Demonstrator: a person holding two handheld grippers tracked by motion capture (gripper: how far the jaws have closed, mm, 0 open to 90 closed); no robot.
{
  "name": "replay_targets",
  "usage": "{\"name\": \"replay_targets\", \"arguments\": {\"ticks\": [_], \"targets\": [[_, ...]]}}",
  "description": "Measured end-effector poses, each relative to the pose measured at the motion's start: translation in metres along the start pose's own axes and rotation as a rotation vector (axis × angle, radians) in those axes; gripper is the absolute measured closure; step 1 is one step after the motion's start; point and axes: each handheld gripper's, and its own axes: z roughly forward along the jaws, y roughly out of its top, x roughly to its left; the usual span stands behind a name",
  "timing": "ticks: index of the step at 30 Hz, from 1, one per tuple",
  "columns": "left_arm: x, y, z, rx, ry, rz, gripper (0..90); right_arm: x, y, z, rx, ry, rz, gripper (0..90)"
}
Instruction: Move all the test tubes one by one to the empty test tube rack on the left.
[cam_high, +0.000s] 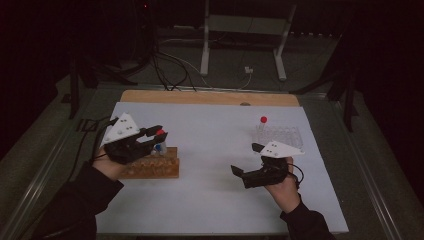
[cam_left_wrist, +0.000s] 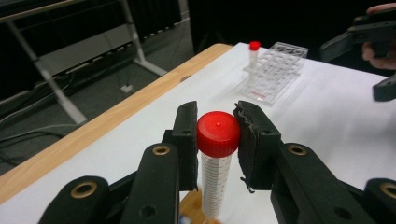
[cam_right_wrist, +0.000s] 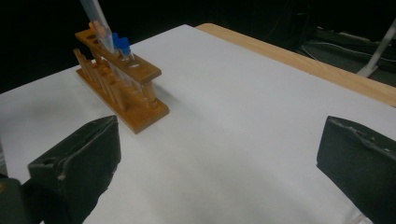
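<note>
Up close, left claw (cam_left_wrist: 218, 140) clamps red-capped tube (cam_left_wrist: 217, 161); right claw (cam_right_wrist: 219, 158) spread wide.

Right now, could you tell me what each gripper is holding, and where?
The left gripper grips a tube by its red cap. The right gripper is open, holding nothing.

Bare white sheet (cam_high: 210, 165) lies open between wooden rack (cam_high: 150, 167) and clear rack (cam_high: 280, 135).
</note>
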Motion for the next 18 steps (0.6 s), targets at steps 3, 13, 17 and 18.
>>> {"name": "replay_targets", "arguments": {"ticks": [3, 13, 17, 18], "targets": [[0.009, -0.006, -0.013, 0.002, 0.037, -0.016, 71.7, -0.001, 0.000, -0.001, -0.003, -0.001, 0.002, 0.0], [0.034, -0.026, -0.044, 0.024, 0.151, -0.060, 71.7, -0.001, 0.000, 0.000, -0.003, 0.002, 0.002, 0.0], [0.041, -0.036, -0.049, 0.054, 0.188, -0.062, 71.7, -0.001, 0.000, -0.001, -0.007, 0.000, 0.003, 0.0], [0.042, -0.038, -0.051, 0.059, 0.194, -0.065, 71.6, -0.001, 0.000, -0.001, -0.007, -0.002, 0.003, 0.0]]}}
